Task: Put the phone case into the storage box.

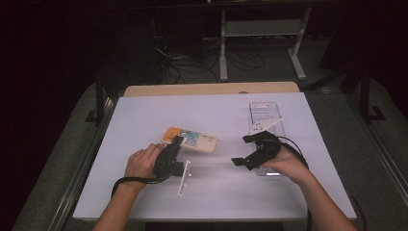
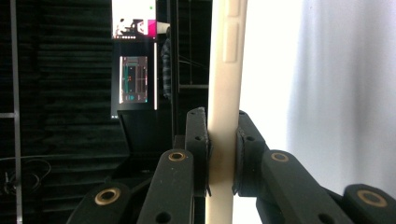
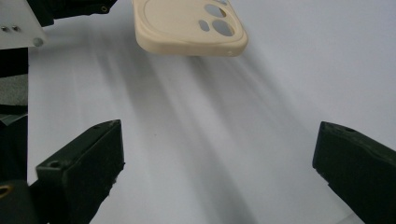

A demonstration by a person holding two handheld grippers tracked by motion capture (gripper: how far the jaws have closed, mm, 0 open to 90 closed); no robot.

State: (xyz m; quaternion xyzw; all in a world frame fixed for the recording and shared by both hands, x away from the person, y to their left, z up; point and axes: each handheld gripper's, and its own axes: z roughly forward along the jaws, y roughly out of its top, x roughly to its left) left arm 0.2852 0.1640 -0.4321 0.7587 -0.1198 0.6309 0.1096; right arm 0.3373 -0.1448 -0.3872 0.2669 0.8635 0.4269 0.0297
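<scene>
Left gripper view: left tongs (image 2: 223, 154) pinching phone case (image 2: 225, 93) edge

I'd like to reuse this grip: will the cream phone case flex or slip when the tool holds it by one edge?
The case probably flexes little: it runs straight past the left tool. It looks light, a thin hollow shell with camera cutouts. Its smooth, rounded edge might slip if pinched loosely.

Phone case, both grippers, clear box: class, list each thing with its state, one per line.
Phone case: cream, clamped at one edge, raised off the table.
Left gripper: shut on the phone case.
Right gripper: open, nothing between its jaws.
Clear box: on the table beyond the right gripper; open or closed unclear.
</scene>
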